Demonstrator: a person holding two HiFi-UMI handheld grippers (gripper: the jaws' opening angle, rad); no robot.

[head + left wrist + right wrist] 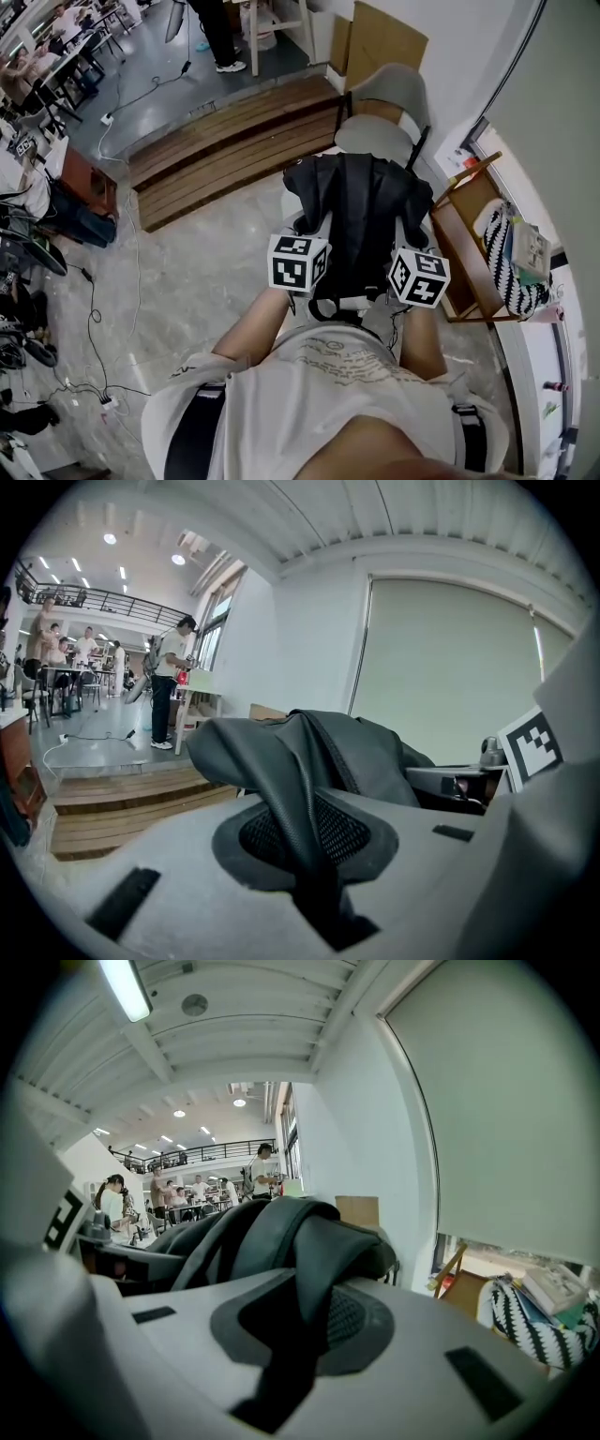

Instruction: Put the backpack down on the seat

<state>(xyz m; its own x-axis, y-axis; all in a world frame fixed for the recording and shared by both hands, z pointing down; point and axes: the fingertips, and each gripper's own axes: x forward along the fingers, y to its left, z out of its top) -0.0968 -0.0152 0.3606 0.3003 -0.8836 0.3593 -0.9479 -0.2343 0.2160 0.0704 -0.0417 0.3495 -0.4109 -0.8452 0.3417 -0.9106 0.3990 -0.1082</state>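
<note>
A black backpack hangs in front of me, just short of the grey chair by the wall; its seat has nothing on it. My left gripper is shut on a padded black shoulder strap, which runs down between its jaws. My right gripper is shut on the other strap in the same way. In the left gripper view the backpack bulges up beyond the jaws, and the right gripper's marker cube shows at the right. The backpack's lower part is hidden by my arms in the head view.
A low wooden step runs left of the chair. A wooden rack with a black-and-white striped bag stands at the right against the window wall. Cardboard leans behind the chair. Cables cross the floor at left; people stand far back.
</note>
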